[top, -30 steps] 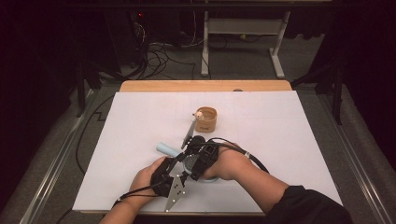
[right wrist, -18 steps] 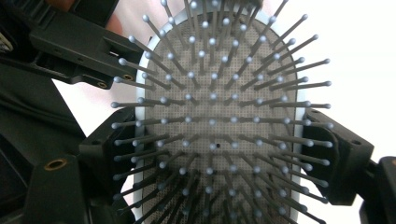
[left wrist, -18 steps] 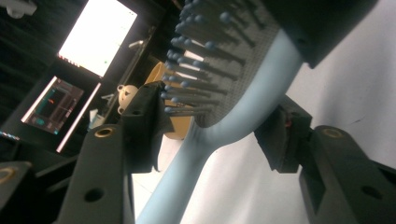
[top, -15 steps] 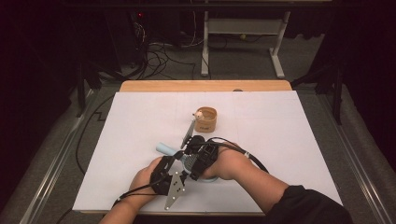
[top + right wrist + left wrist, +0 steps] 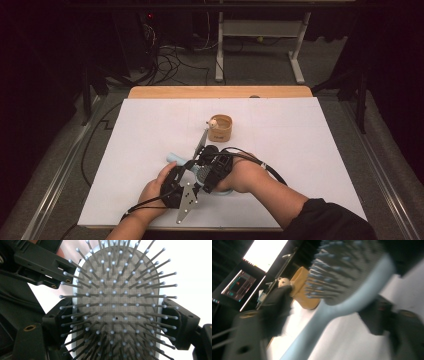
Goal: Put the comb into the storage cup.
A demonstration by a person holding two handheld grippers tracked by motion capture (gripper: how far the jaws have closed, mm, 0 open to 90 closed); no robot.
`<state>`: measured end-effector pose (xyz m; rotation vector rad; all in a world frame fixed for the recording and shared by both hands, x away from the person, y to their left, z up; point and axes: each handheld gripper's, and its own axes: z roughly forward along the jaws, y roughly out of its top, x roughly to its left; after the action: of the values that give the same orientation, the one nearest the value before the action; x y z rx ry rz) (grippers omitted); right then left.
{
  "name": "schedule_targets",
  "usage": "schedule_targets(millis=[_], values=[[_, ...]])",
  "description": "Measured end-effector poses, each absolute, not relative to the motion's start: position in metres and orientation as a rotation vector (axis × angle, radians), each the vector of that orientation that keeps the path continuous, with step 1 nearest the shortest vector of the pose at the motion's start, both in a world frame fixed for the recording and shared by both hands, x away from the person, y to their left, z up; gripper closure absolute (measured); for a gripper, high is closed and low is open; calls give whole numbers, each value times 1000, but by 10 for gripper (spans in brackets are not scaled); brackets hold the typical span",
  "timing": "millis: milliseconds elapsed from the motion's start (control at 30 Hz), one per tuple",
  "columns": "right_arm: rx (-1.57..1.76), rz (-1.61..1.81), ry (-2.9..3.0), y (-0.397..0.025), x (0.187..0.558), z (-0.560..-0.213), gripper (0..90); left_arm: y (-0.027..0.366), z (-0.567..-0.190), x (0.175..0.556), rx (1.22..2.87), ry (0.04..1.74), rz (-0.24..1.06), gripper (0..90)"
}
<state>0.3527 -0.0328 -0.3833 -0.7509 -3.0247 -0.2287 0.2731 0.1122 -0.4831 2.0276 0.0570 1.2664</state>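
Hairbrush held between both grippers near the table's front edge.

Nearest you, your right gripper (image 5: 117, 322) has its jaws clamped on the 2 side rims of the pale blue hairbrush (image 5: 115, 302) head, bristles facing its camera. Your left gripper (image 5: 176, 186) straddles the handle (image 5: 312, 332); can't tell if it's closed on it. The brush looks light and stiff with smooth plastic, likely slippery, so hold rim or handle, not the bendy bristles. Farther off sits a small wooden cup (image 5: 220, 127), well apart.
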Motion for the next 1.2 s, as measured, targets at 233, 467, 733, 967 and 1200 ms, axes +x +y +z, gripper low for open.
schedule_targets(millis=[233, 467, 733, 967, 1200], values=[[-753, -236, -3019, -33, 353, -383, 205, 112, -484, 272, 2041, 10, 1290, 486], [-768, -237, -3004, -33, 355, -383, 204, 112, -485, 270, 2074, -43, 1312, 555], [-785, -253, -2988, -34, 356, -381, 203, 111, -486, 269, 2085, -61, 1326, 645], [-789, -253, -2973, -35, 357, -381, 200, 110, -487, 268, 2092, -80, 1342, 662], [-795, -268, -2955, -36, 359, -380, 195, 110, -487, 268, 2089, -76, 1351, 681]])
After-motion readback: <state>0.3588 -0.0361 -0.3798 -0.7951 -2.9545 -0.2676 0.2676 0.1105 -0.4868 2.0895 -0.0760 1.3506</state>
